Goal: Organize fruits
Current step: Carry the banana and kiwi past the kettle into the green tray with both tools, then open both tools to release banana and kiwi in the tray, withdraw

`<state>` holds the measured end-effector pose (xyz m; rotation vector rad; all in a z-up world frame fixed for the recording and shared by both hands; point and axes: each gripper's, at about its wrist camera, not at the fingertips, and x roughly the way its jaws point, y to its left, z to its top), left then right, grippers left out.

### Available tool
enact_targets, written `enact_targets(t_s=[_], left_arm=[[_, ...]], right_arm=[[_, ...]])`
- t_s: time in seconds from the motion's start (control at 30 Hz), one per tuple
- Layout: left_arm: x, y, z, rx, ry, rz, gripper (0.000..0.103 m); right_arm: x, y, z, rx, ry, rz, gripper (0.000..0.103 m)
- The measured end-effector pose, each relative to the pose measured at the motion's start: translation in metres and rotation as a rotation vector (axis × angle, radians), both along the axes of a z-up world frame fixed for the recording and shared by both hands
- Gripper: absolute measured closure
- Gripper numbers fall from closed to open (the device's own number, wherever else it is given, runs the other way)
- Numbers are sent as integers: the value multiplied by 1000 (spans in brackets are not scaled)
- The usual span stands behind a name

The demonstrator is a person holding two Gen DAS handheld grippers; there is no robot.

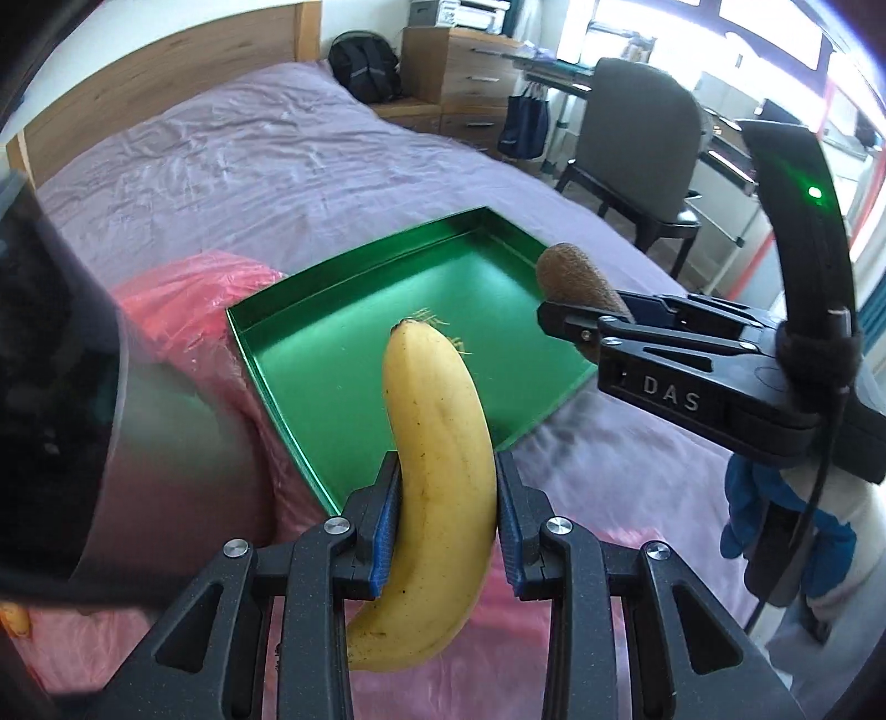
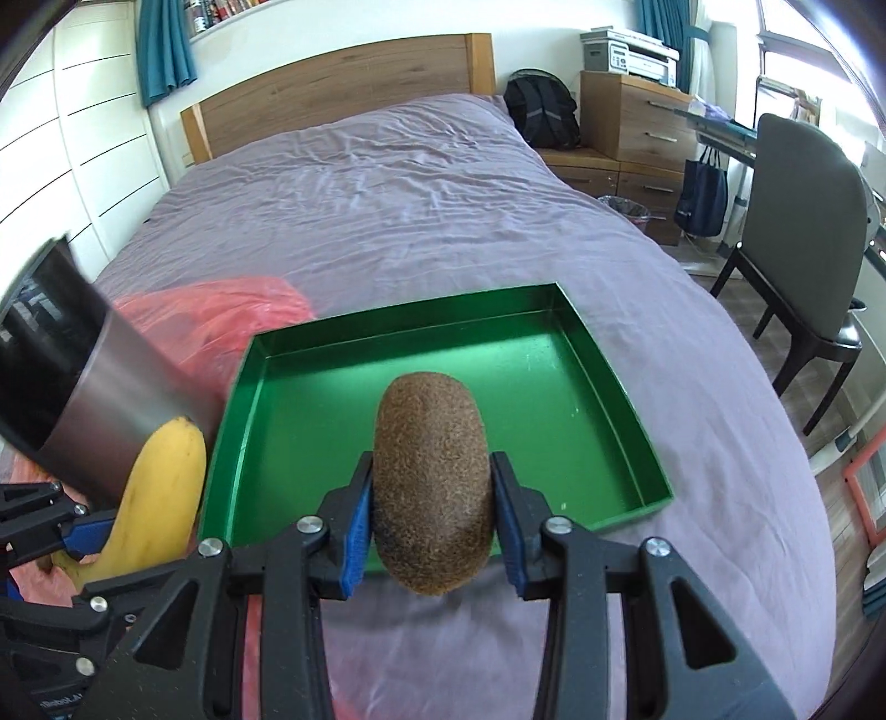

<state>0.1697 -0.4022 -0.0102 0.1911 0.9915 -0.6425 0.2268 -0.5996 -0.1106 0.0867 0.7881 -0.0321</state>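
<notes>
Over the bed, green tray empty; my left fingers clamp banana, right fingers clamp kiwi; both unplaced.

You had bright daylight pouring in from the windows at the upper right, blown out to white in both views. The tray floor gave back a soft green sheen. A large grey cylinder close to your left lens was badly out of focus, and it was smeared in the right view too. Straight lines bowed hard toward the edges, and the corners went black. The bed stayed evenly lit, with only soft shadows.
</notes>
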Motion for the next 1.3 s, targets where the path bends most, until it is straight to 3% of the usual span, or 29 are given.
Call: enact_targets(t_s=[0.37, 0.63, 0.93, 1.03, 1.1, 1.17, 1.2, 1.3], left_arm=[[37, -18, -56, 57, 35, 45, 76], [42, -18, -74, 73, 58, 55, 75], [46, -26, -76, 108, 30, 55, 75], [43, -26, -71, 129, -2, 62, 68], [41, -23, -67, 132, -18, 75, 61], [40, -21, -63, 128, -22, 81, 58], [39, -20, -60, 127, -27, 81, 57], [32, -19, -49, 118, -44, 79, 53]], right_arm=[[42, -8, -53, -16, 43, 1, 87], [43, -7, -72, -21, 56, 1, 87], [40, -10, -73, -2, 62, -2, 85], [38, -11, -73, 5, 70, -4, 84], [35, -12, -71, 16, 67, -11, 78], [32, -12, -65, 15, 55, -14, 52], [32, -11, -61, 10, 52, -14, 48], [26, -8, -48, -6, 37, -11, 46]])
